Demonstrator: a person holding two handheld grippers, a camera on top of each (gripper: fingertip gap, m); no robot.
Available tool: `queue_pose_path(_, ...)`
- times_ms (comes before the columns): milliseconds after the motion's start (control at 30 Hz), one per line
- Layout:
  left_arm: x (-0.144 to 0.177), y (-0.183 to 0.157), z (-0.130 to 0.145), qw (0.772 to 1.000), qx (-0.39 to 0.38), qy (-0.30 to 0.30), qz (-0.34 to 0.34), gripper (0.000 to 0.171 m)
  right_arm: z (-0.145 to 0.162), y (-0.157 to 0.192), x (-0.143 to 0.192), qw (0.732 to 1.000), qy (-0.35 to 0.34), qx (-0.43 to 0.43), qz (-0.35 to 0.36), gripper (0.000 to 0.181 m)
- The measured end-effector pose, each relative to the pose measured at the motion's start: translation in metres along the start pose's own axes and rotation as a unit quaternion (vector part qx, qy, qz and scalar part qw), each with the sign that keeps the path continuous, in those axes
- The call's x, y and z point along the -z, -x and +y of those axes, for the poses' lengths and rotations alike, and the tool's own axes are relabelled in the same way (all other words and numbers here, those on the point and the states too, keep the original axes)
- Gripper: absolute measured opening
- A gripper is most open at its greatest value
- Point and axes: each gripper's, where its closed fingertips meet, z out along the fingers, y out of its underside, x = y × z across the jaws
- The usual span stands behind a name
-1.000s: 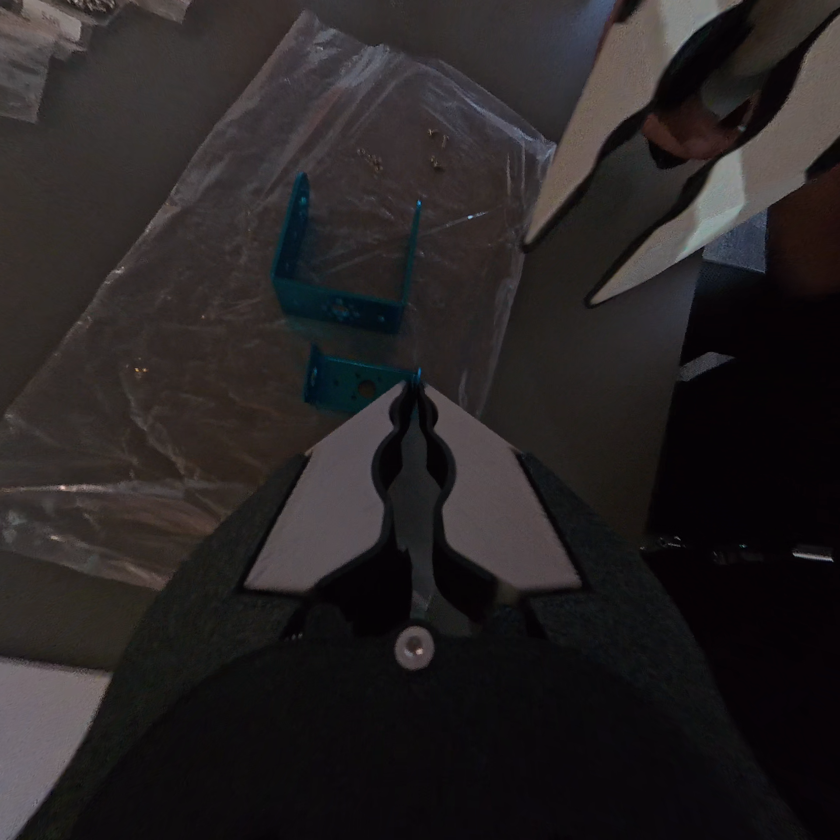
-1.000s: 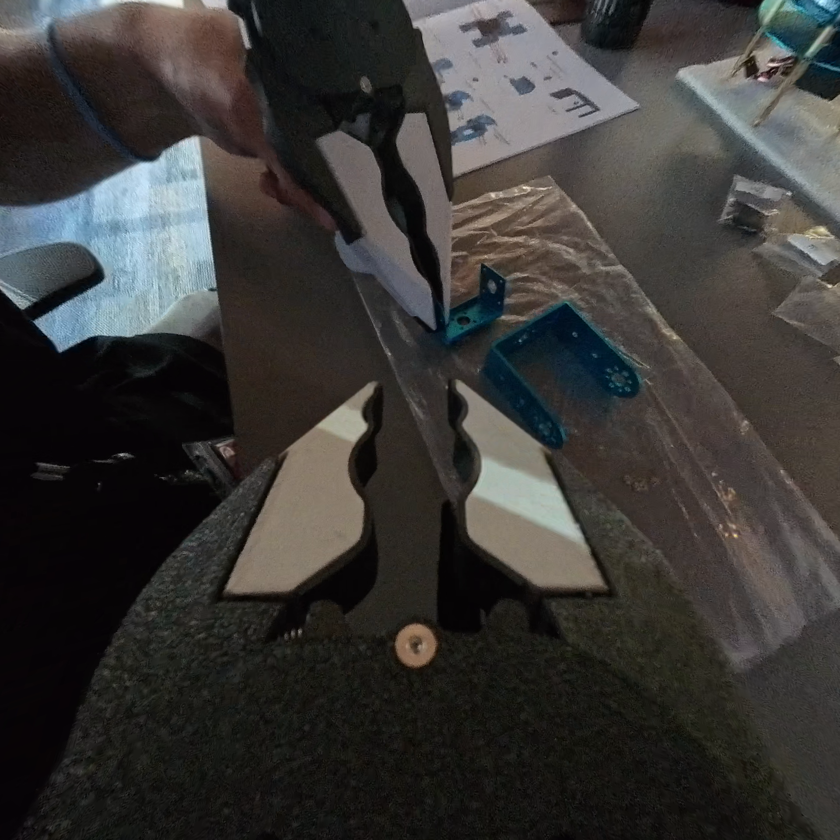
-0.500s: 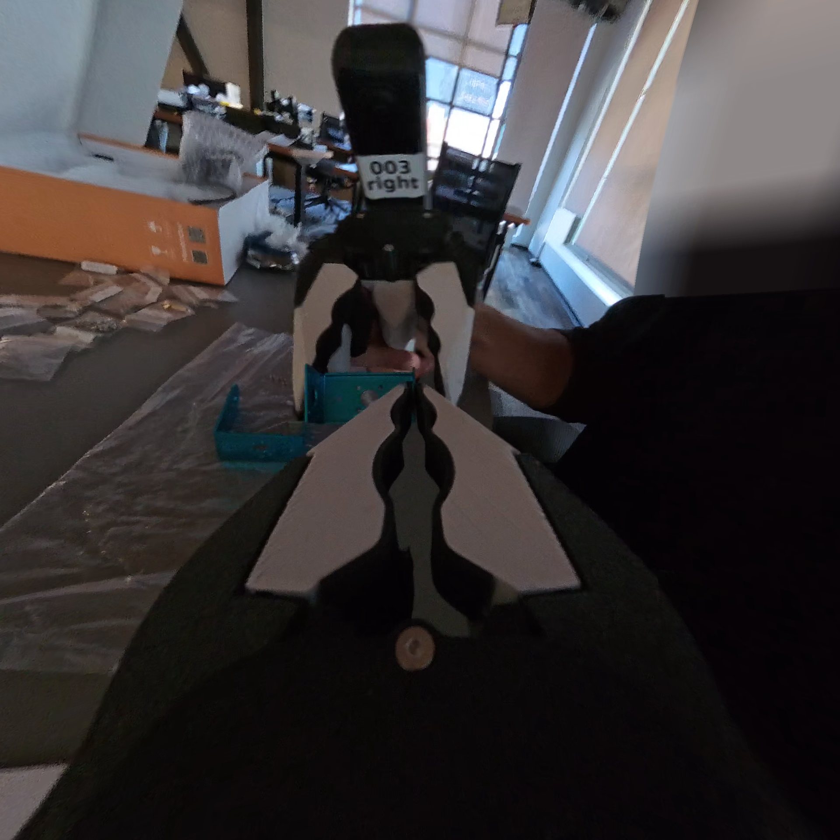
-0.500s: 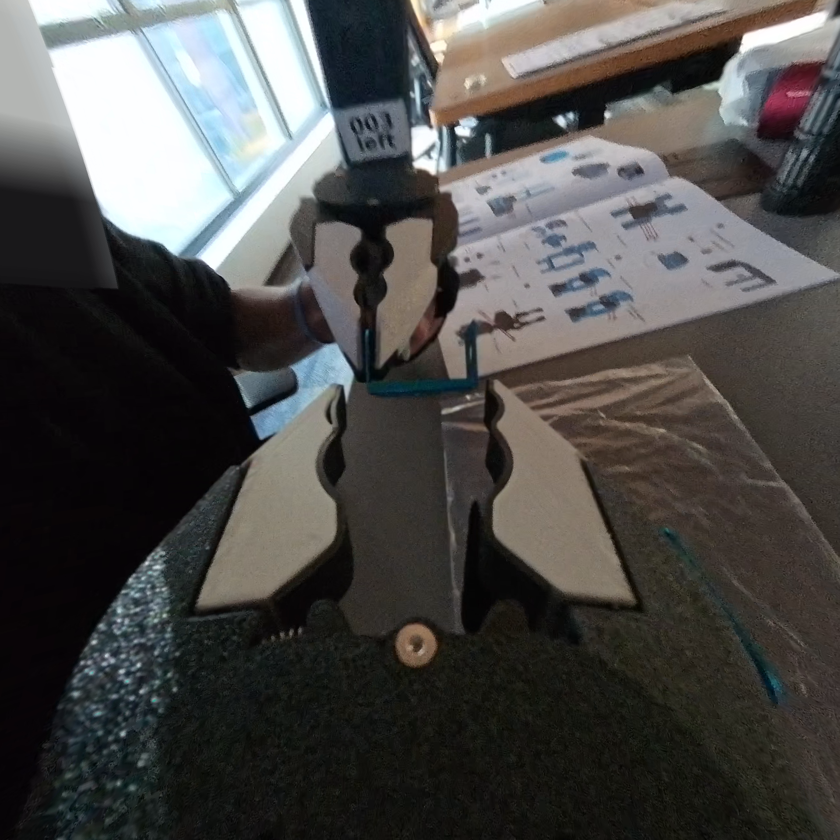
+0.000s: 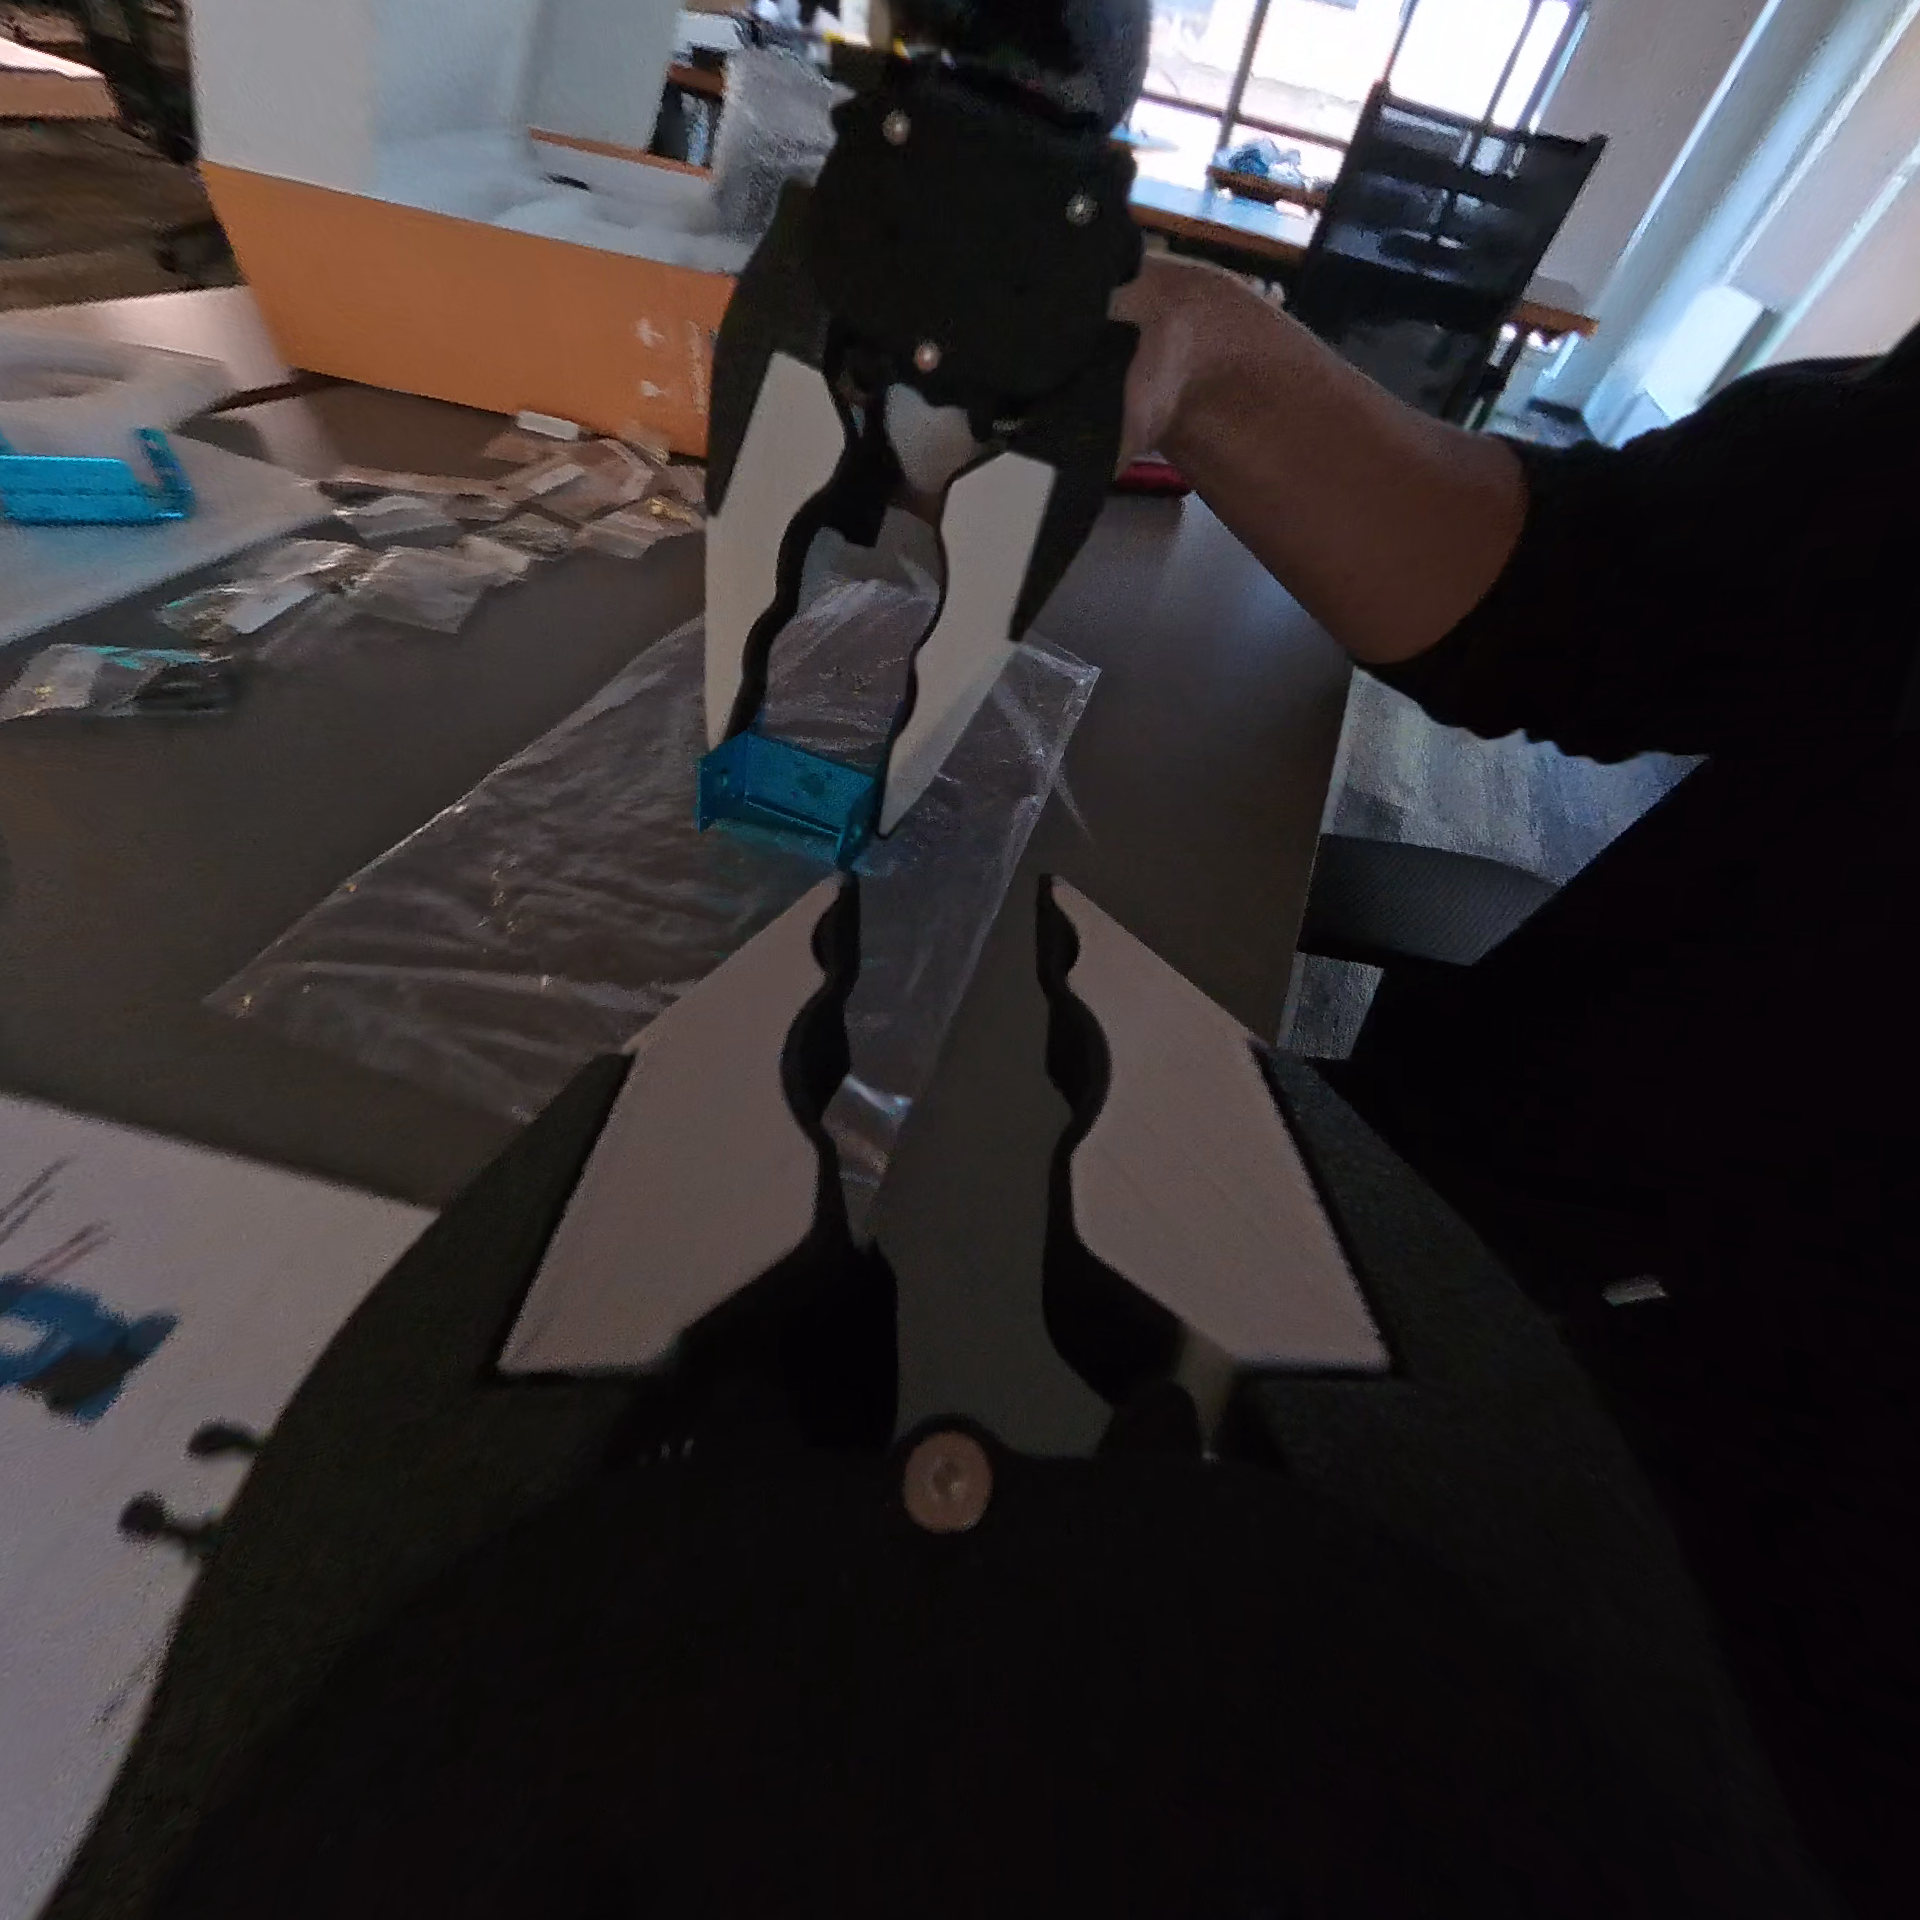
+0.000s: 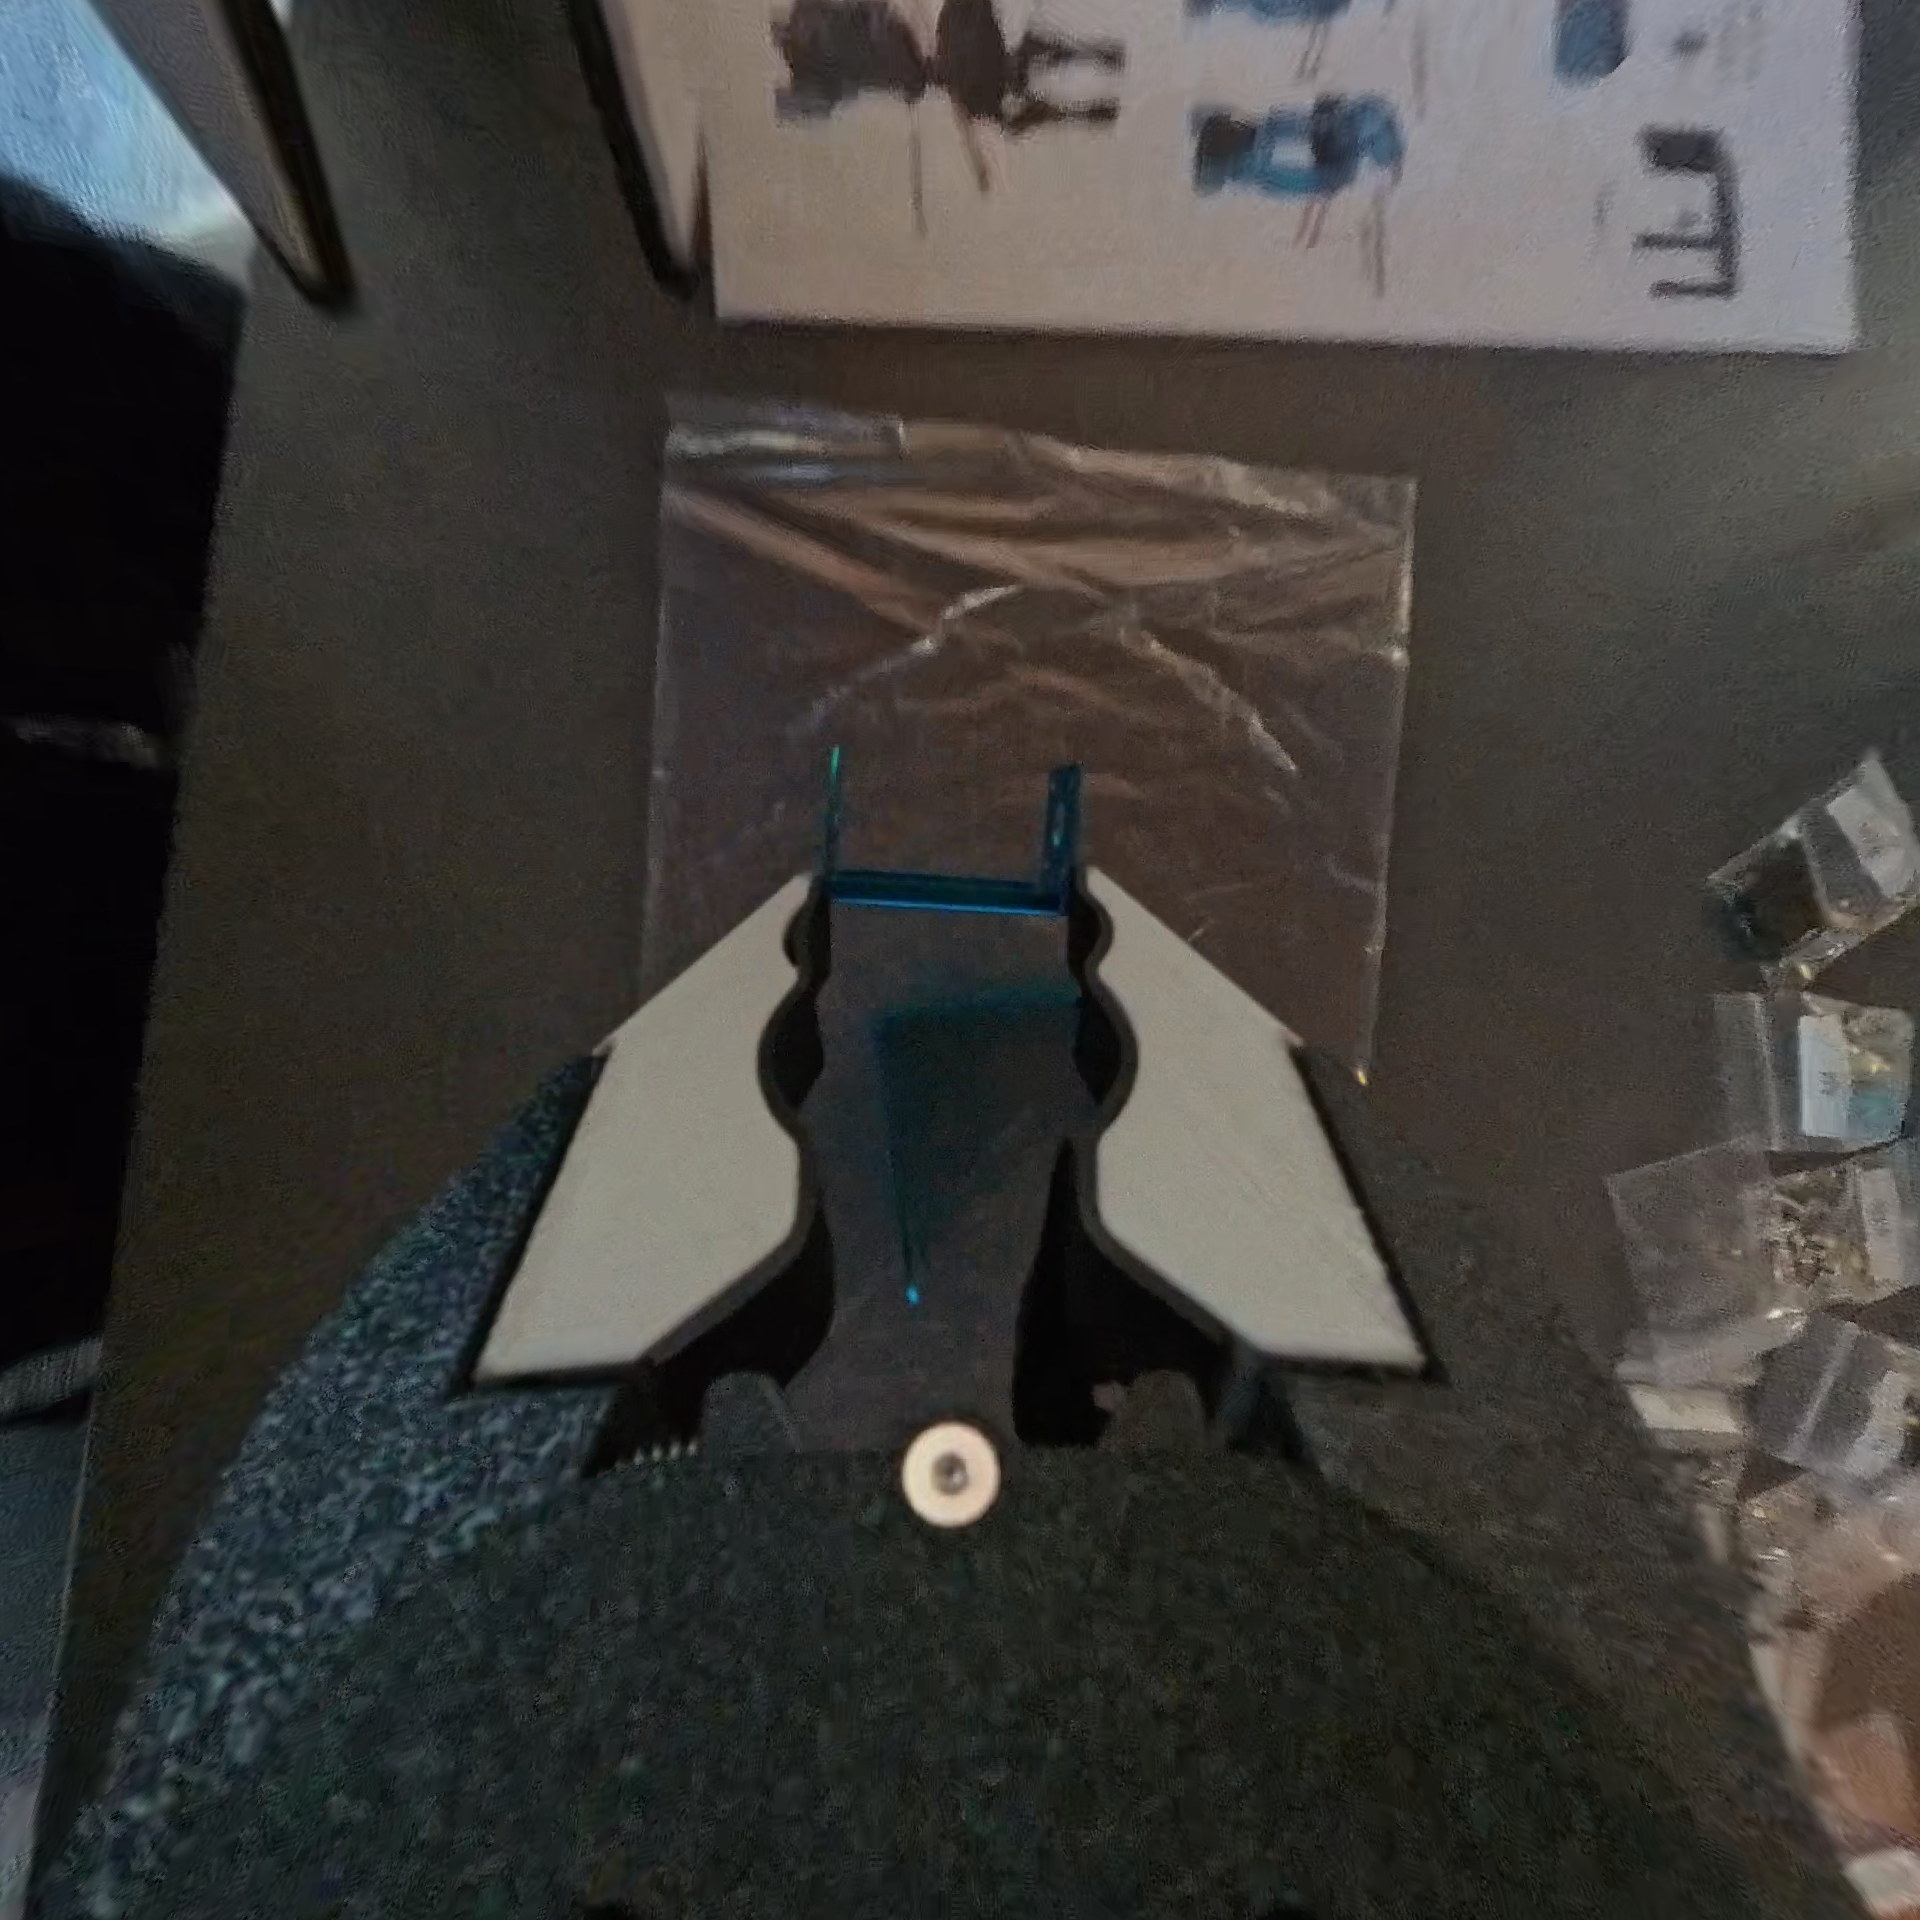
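Right gripper [image 6: 951, 891] clamps a small blue U-shaped metal bracket [image 6: 951, 868] across its base; left gripper [image 5: 945, 888] stands parted and empty just below it.

In the right wrist view the bracket spans the fingertips, its two side flanges pointing away from the camera, held over a clear plastic bag [image 6: 1039, 644] that lies flat on the dark table [image 6: 468, 623], with a printed instruction sheet [image 6: 1299, 177] beyond and small bagged hardware packets [image 6: 1829, 1039] at the right. In the left wrist view the right gripper [image 5: 795, 769] points down from a person's hand [image 5: 1195, 343], the bracket [image 5: 784, 795] between its tips. An orange box [image 5: 468, 301] sits farther back.
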Motion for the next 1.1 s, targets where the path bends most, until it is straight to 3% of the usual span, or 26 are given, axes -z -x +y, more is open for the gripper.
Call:
queue_pose_path(133, 0.027, -0.016, 0.006, 0.999, 0.011, -0.034, -0.024, 0.028, 0.013, -0.004, -0.009, 0.994, 0.096, 0.049, -0.022, 0.046)
queue_pose_path(267, 0.033, -0.026, 0.028, 0.999, 0.008, -0.013, -0.050, 0.028, 0.029, -0.007, -0.016, 0.980, 0.178, 0.080, -0.044, 0.046)
queue_pose_path(500, 0.031, -0.038, 0.035, 0.999, 0.014, -0.003, -0.039, 0.028, 0.031, -0.007, -0.016, 0.977, 0.190, 0.074, -0.053, 0.046)
queue_pose_path(700, 0.041, -0.033, 0.032, 0.998, 0.019, -0.012, -0.052, 0.028, 0.021, -0.007, 0.004, 0.993, 0.114, 0.034, -0.027, 0.051)
queue_pose_path(800, 0.052, -0.024, 0.037, 0.996, 0.033, -0.013, -0.078, 0.028, 0.010, -0.008, 0.018, 1.000, 0.027, -0.003, -0.004, 0.052)
queue_pose_path(967, 0.115, 0.003, 0.044, 0.976, 0.102, -0.075, -0.177, 0.029, 0.024, -0.027, 0.032, 0.985, -0.093, -0.127, 0.077, 0.058)
queue_pose_path(1100, 0.177, 0.026, 0.071, 0.941, 0.139, -0.092, -0.293, 0.028, 0.019, -0.019, 0.054, 0.946, -0.201, -0.213, 0.136, 0.056)
